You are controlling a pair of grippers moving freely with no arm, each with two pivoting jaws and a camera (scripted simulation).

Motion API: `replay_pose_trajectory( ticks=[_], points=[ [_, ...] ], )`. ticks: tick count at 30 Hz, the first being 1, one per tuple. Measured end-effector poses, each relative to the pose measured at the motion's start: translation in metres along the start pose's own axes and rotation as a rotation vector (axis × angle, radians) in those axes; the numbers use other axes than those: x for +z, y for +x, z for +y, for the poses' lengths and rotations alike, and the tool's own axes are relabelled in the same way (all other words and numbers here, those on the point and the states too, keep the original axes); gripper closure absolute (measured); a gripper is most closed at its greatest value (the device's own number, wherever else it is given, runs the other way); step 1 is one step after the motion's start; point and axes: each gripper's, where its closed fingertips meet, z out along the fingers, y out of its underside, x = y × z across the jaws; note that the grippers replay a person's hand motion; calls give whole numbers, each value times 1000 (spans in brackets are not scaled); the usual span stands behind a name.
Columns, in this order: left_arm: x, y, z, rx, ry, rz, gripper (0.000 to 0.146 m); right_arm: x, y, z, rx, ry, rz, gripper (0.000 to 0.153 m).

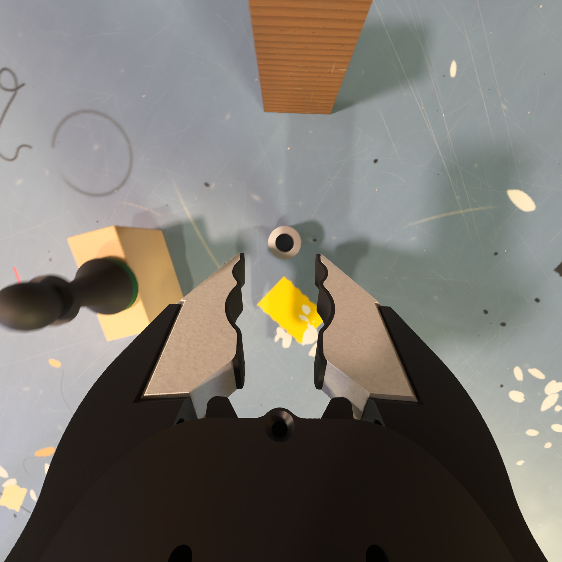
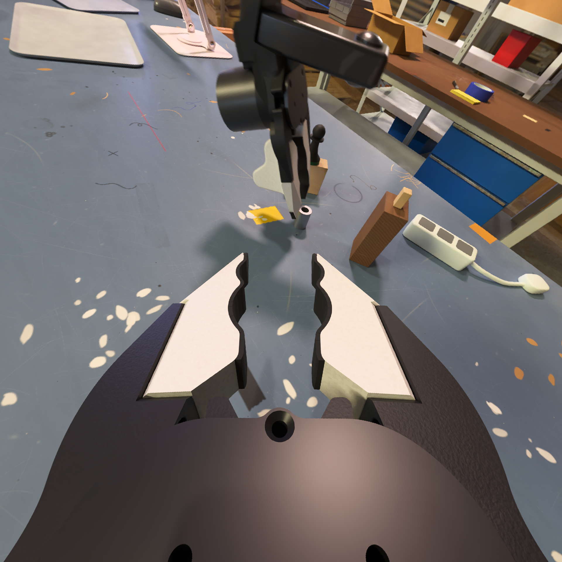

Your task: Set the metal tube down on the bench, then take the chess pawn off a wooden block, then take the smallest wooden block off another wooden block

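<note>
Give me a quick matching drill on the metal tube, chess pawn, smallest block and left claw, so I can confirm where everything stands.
Things:
1. metal tube
2. chess pawn
3. smallest wooden block
4. left claw

States:
A. on top of the dark brown block
B. open, above the tube
C. upright on the bench
D. standing on the pale block

Pairs: 1-C, 2-D, 3-A, 4-B

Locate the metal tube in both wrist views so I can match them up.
Left wrist view: metal tube just above centre, seen end-on, standing on the bench just beyond the open left gripper.
Right wrist view: metal tube slightly above centre, upright, beside the tips of the left gripper, far ahead of the open right gripper.
Shared landmark: yellow patch on the bench beside the tube.
</note>
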Motion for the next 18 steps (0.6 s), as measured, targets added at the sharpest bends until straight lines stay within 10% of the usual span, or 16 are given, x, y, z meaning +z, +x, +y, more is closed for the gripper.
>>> replay_pose_trajectory(
  ticks=[18],
  points=[
    [-41,3,50,-91,212,15,88,68,10,33,171,-132,5,111]
  ],
)
